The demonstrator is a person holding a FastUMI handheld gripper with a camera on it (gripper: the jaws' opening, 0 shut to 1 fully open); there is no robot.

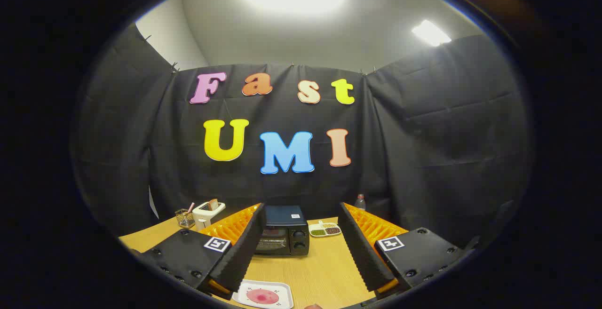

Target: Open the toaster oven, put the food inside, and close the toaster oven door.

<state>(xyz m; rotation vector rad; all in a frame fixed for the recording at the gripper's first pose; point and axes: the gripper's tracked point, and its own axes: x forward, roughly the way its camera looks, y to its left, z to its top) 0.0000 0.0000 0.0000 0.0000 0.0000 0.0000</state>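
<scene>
A small black toaster oven [283, 236] stands on the wooden table [324, 271], beyond my fingers and between them, its glass door shut. Nearer to me, by the left finger's base, lies a white square tray [263, 294] with a round pink piece of food [259, 296] on it. My gripper [301, 215] hangs above the table with its two black padded fingers [244, 248] wide apart and nothing between them.
A white divided dish [324, 229] with beans sits just right of the oven. At the back left stand a white toaster-like appliance [208, 211] and a small wire holder [185, 217]. A bottle [360, 202] stands at the back right.
</scene>
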